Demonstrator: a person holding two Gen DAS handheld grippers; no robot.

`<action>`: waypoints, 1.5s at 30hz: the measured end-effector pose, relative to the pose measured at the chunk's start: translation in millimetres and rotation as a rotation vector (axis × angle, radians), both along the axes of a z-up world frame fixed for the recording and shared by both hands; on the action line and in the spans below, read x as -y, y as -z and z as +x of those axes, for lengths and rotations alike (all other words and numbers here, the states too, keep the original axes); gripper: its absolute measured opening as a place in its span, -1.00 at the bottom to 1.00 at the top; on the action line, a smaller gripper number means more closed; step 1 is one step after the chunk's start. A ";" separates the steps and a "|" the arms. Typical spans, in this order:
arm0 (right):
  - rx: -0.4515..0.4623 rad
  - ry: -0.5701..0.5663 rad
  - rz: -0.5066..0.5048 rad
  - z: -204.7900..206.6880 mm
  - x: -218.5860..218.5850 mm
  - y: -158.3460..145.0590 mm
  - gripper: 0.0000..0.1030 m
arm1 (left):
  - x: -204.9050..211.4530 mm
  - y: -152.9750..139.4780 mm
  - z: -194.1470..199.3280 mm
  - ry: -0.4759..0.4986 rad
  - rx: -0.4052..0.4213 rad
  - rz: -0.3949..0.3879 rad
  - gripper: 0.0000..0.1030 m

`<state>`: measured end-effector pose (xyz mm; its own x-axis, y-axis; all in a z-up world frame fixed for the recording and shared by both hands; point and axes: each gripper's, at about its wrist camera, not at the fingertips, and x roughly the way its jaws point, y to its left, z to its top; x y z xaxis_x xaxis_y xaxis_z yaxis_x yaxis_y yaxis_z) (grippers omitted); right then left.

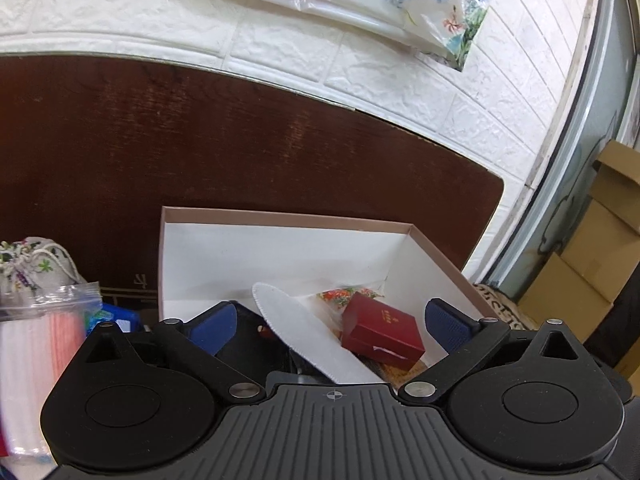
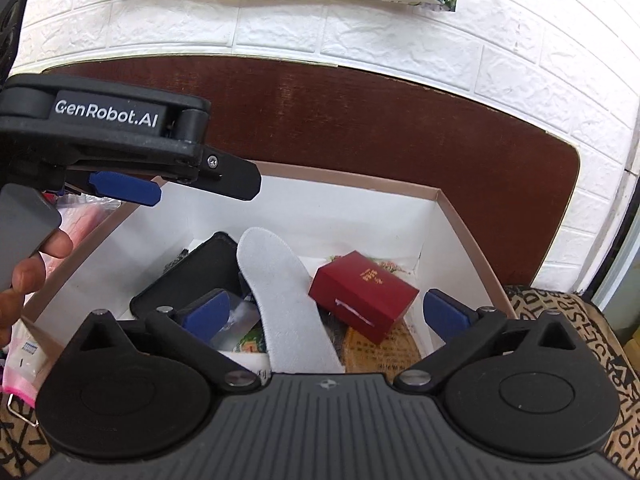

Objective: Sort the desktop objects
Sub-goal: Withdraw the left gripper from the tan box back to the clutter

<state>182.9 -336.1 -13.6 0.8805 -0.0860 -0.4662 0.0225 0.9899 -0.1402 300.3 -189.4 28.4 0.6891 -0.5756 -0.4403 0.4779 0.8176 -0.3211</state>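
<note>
An open cardboard box (image 1: pixel 280 220) (image 2: pixel 472 232) with white inner walls holds a white insole (image 1: pixel 304 328) (image 2: pixel 280 300), a red gift box (image 1: pixel 380 332) (image 2: pixel 364 292), a black case (image 2: pixel 188 276) and flat printed packets. My left gripper (image 1: pixel 332 320) is open and empty, just above the box's near side. It also shows in the right wrist view (image 2: pixel 192 188), over the box's left wall. My right gripper (image 2: pixel 324 316) is open and empty, above the box's near part, with the insole and red box between its fingers.
A clear zip bag of pink-and-white items (image 1: pixel 36 344) and a floral drawstring pouch (image 1: pixel 32 264) lie left of the box. A dark brown wooden board (image 1: pixel 240 144) stands behind it against a white brick wall. Cardboard cartons (image 1: pixel 592 248) are at the right. A patterned cloth (image 2: pixel 572 340) lies under the box.
</note>
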 end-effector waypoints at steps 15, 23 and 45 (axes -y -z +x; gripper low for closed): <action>0.030 0.018 0.043 -36.8 -5.6 -20.3 0.99 | -15.9 -17.5 -59.0 -0.014 0.047 0.051 1.00; 0.053 0.006 0.077 -77.8 -19.9 -28.6 0.99 | -46.0 -14.8 -113.8 -0.079 -0.014 0.091 1.00; -0.159 -0.176 0.245 -169.1 -118.3 46.1 0.99 | -207.1 72.5 -257.2 -0.293 -0.182 0.074 1.00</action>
